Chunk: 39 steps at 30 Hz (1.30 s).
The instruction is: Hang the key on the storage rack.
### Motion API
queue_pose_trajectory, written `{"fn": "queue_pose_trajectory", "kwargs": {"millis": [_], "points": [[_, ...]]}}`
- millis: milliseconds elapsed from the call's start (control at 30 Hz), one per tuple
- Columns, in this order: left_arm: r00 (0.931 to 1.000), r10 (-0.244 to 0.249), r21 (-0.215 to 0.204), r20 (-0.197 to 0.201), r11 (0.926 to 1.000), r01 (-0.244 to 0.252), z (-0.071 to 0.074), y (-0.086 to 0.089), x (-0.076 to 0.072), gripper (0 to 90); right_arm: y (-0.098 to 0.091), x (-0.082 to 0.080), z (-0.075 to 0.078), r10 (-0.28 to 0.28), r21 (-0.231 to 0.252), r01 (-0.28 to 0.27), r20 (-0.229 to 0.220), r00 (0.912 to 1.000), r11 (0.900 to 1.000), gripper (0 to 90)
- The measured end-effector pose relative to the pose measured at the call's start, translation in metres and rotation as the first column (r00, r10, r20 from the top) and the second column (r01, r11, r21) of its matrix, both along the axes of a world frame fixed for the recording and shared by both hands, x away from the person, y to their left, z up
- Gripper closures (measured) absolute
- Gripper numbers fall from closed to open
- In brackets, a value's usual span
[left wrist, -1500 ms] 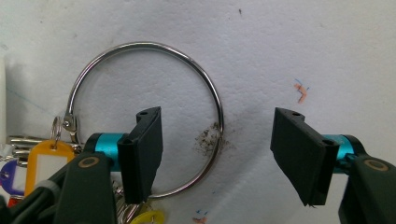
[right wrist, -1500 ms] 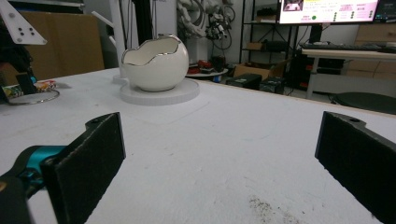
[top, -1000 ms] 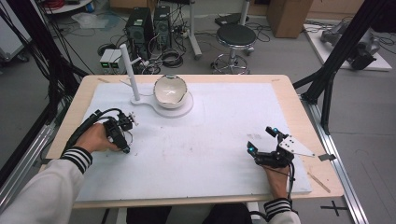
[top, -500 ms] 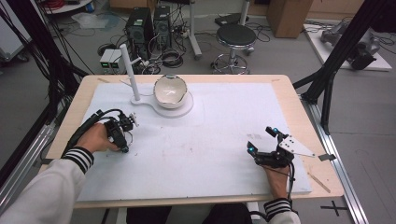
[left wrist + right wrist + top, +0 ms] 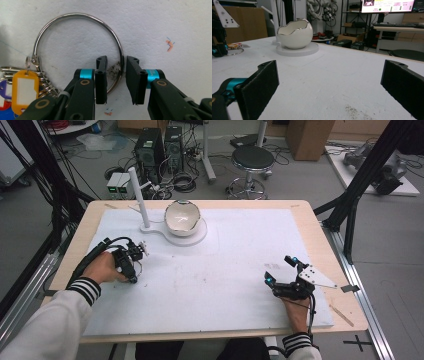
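Observation:
A big metal key ring lies flat on the white mat, with several small rings and an orange tag bunched at its left. My left gripper points down at it, one jaw inside the ring and one outside. The jaws have just been closing, and the wire sits between them with a gap still showing. In the high view this gripper is at the mat's left, beside the keys. My right gripper rests at the right, wide open with nothing in it.
A white eggshell-shaped bowl stands on a round white base at the back centre, with a white post to its left. The bowl lies ahead of the right gripper. The white mat covers the wooden table.

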<state>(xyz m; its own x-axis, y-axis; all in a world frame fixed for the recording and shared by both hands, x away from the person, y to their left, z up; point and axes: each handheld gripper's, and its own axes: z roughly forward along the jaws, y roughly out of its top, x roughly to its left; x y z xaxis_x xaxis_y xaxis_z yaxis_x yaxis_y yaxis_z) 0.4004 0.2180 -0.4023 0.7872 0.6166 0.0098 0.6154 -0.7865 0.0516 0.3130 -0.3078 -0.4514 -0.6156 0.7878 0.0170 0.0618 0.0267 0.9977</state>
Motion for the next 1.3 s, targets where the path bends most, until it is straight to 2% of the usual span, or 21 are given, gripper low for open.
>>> {"fn": "queue_pose_trajectory", "kwargs": {"millis": [300, 700, 1000, 1100, 1300], "points": [[1.0000, 0.005, -0.006, -0.008, 1.0000, -0.005, 0.000, 0.001, 0.000, 74.1, 0.000, 0.000, 0.000, 0.000, 0.001, 0.000, -0.001, 1.0000, 1.0000, 1.1], [0.9998, -0.018, -0.010, -0.008, 0.9998, 0.018, 0.000, 0.000, -0.001, 85.5, 0.000, 0.000, 0.000, 0.000, 0.001, 0.000, 0.000, 1.0000, 1.0000, 1.1], [0.9991, -0.043, -0.024, -0.005, 0.9988, 0.043, 0.002, 0.001, -0.002, 86.4, 0.000, 0.000, 0.000, 0.002, 0.003, -0.002, 0.000, 1.0000, 1.0000, 1.1], [0.9986, -0.052, -0.042, 0.008, 0.9977, 0.052, 0.004, 0.003, -0.003, 86.6, 0.000, 0.000, 0.000, 0.000, 0.001, 0.000, 0.002, 1.0000, 1.0000, 1.1], [0.9957, -0.057, -0.090, 0.073, 0.9939, 0.063, 0.017, 0.009, -0.005, 86.8, 0.000, 0.000, 0.000, 0.001, 0.001, -0.001, -0.001, 1.0000, 1.0000, 1.1]]}}
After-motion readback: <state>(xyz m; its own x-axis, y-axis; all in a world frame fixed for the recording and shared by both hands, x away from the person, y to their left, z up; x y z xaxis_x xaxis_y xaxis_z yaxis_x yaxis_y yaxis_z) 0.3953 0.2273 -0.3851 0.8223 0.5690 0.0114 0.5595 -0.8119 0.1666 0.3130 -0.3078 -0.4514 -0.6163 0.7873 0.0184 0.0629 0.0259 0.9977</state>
